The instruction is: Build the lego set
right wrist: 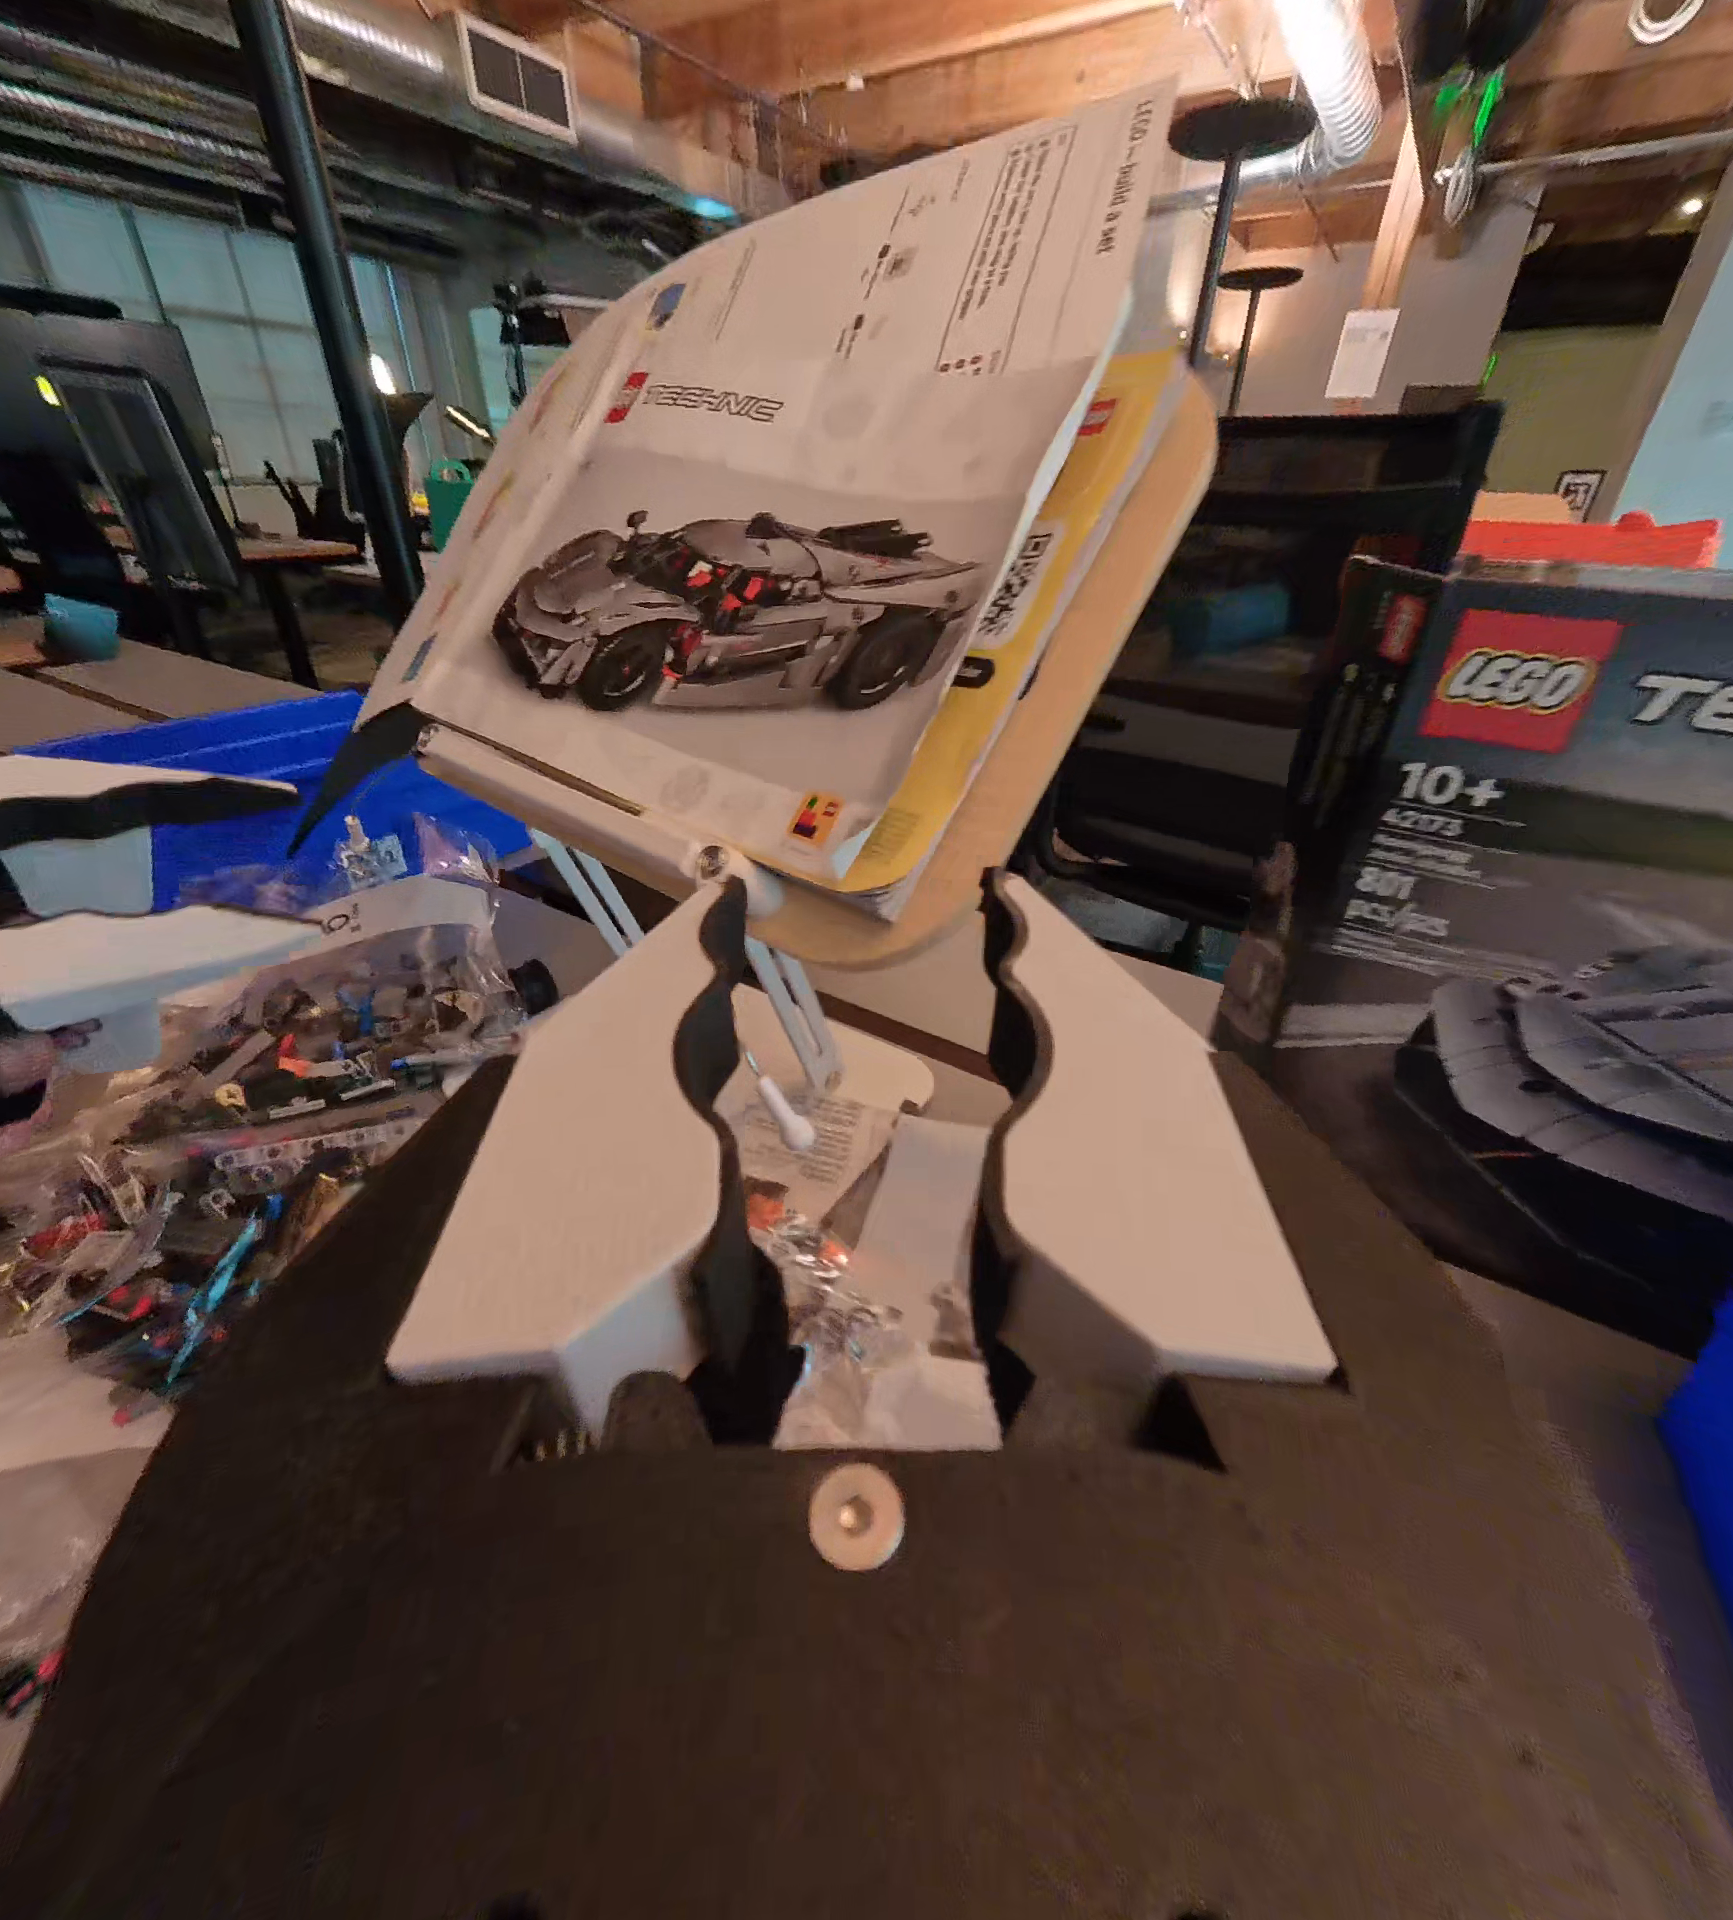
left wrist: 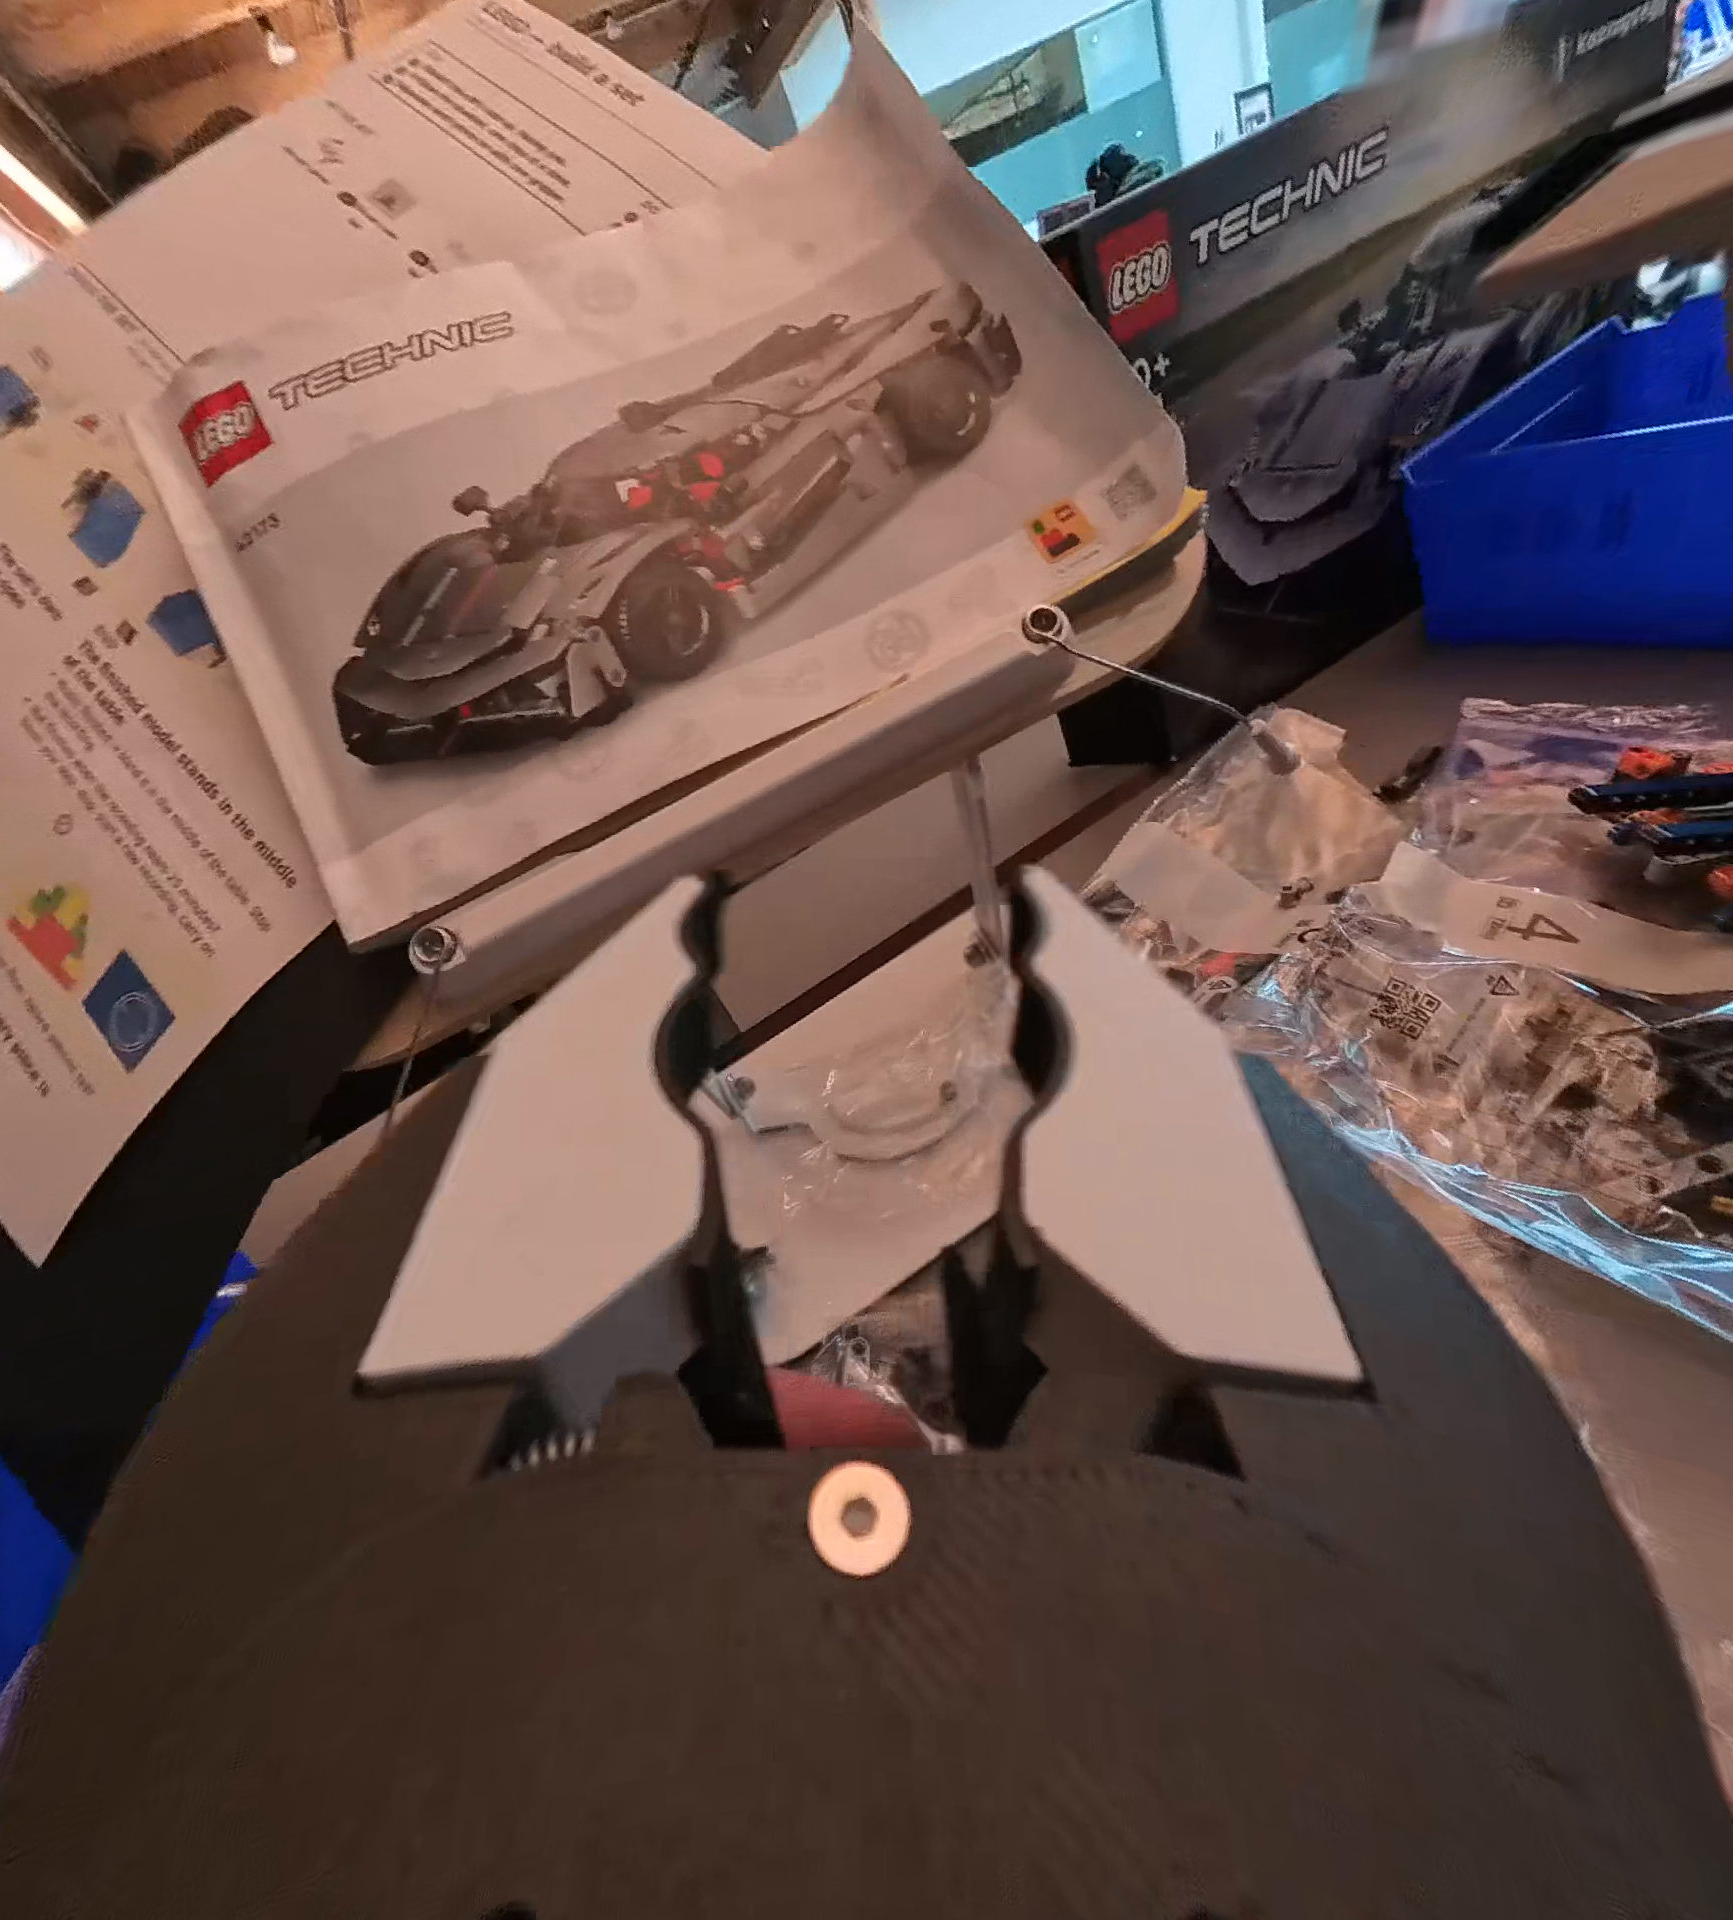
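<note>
White and black, the left gripper (left wrist: 857,997) has its two fingers apart, with nothing between them. The right gripper (right wrist: 857,997) is the same: fingers apart, holding nothing and touching nothing.

Just past the fingers lie clear plastic bags of small lego pieces (left wrist: 1527,1060), shut and piled on the grey tabletop (left wrist: 1672,1455). Near the right edge of the tabletop, in the left wrist view, sits a small started build of dark blue and red pieces (left wrist: 1714,821).

Behind the bags, a grey and white instruction booklet with a car picture (left wrist: 654,540) leans on a pale wooden book stand (right wrist: 1080,707). It shows its cover, so it is not open yet.

Farther back, a dark cardboard lego box (right wrist: 1589,831) stands up near the far edge of the tabletop. Blue plastic bins (left wrist: 1610,520) sit beside it.

I think the build has only just begun. The job now seems to be getting ready. Next, a gripper would need to open the booklet to a page, or pinch a bag. Thin plastic is slippery, so a firm pinch on a corner would help.
</note>
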`<state>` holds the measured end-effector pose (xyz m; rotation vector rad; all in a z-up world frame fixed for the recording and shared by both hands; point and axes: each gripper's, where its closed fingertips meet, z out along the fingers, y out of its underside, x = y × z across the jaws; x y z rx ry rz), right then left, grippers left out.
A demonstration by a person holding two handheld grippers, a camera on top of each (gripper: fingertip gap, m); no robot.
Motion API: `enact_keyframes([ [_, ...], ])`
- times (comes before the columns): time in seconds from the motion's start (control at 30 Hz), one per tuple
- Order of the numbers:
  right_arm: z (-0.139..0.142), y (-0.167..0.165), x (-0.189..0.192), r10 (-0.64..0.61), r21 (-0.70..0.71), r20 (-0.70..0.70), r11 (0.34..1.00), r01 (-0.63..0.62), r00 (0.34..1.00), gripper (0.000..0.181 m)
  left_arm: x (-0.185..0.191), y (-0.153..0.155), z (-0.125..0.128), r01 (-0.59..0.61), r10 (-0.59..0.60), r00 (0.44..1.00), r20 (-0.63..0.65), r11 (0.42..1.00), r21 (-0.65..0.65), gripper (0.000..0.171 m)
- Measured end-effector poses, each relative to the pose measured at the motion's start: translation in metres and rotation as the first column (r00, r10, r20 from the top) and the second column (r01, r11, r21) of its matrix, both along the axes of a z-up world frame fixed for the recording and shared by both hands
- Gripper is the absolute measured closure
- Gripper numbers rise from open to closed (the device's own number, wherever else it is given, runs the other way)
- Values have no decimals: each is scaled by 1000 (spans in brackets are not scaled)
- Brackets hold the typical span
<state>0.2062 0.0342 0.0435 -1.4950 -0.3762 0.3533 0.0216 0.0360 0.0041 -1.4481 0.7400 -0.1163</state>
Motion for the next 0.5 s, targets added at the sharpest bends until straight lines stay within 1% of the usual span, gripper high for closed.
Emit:
enact_keyframes([
  [0.03, 2, -2, 8, -11, -9, 24, 1000, 11, 1000, 133, 2, 1, -1, -4, 4, 1000, -2, 1000, 0, 102],
  [0.07, 2, -4, 14, -6, -28, 60, 1000, 8, 998, 131, 4, 0, 0, 0, 0, 1000, -2, 1000, 8, 92],
  [0.1, -1, -6, 21, 7, -59, 96, 998, -1, 995, 130, 8, -2, -1, 17, -17, 1000, -11, 1000, 16, 90],
  [0.13, -5, -7, 31, 15, -91, 130, 996, -3, 991, 130, 12, -5, -3, 37, -36, 999, -31, 999, 20, 95],
  [0.17, -12, -10, 39, 41, -130, 168, 991, -19, 985, 131, 16, -7, -7, 59, -58, 997, -60, 998, 17, 115],
  [0.2, -24, -14, 46, 92, -190, 203, 980, -53, 975, 130, 19, -9, -10, 79, -78, 994, -81, 997, 9, 125],
  [0.23, -39, -20, 51, 161, -267, 225, 959, -99, 961, 128, 21, -10, -14, 88, -88, 992, -90, 996, -8, 127],
  [0.27, -57, -28, 55, 245, -346, 239, 926, -154, 940, 122, 23, -10, -17, 92, -94, 991, -92, 995, -28, 128],
  [0.3, -74, -32, 62, 282, -399, 266, 903, -162, 922, 116, 26, -11, -20, 103, -106, 990, -96, 994, -40, 132],
  [0.33, -91, -35, 72, 291, -438, 307, 889, -136, 906, 113, 30, -12, -22, 120, -124, 987, -100, 992, -46, 132],
  [0.4, -127, -44, 81, 354, -526, 359, 841, -126, 864, 106, 35, -15, -26, 140, -146, 983, -110, 988, -59, 133],
  [0.47, -154, -51, 83, 405, -600, 384, 792, -109, 830, 99, 38, -16, -30, 151, -159, 981, -109, 985, -79, 128],
  [0.5, -163, -53, 82, 426, -623, 398, 776, -102, 812, 98, 40, -17, -31, 163, -172, 980, -99, 983, -88, 128],
])
